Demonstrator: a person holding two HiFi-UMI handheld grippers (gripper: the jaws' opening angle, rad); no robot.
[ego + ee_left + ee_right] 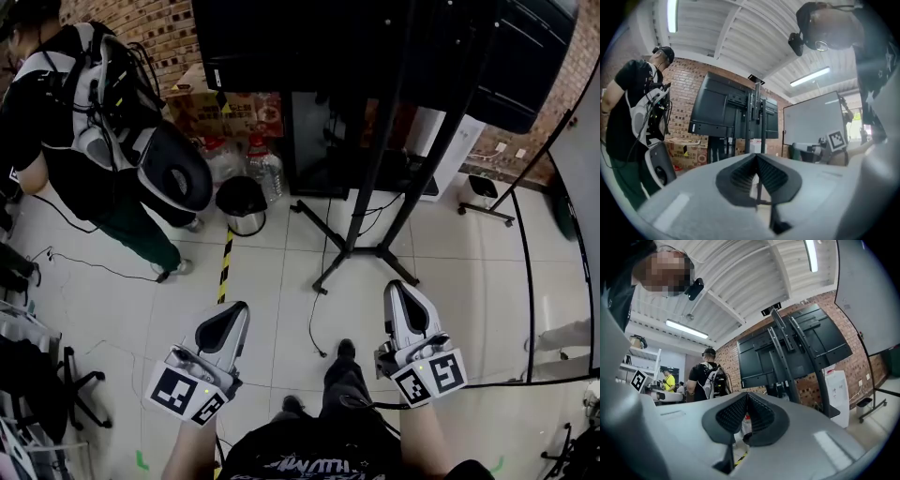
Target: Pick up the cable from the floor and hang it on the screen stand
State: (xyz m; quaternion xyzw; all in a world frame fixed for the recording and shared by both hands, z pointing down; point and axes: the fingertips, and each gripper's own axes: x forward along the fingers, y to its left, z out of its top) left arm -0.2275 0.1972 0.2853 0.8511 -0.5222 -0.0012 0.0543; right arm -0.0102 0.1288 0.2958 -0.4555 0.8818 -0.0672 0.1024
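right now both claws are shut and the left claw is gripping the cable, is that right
No. Both claws are shut, but the left claw holds nothing, as the left gripper view shows. The cable lies on the floor in the head view.

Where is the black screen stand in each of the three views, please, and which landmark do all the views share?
Head view: screen stand at top centre, legs spread on the floor tiles.
Left gripper view: screen stand at centre, posts upright.
Right gripper view: screen stand right of centre, posts leaning.
Shared landmark: person with a backpack, left of the stand in every view.
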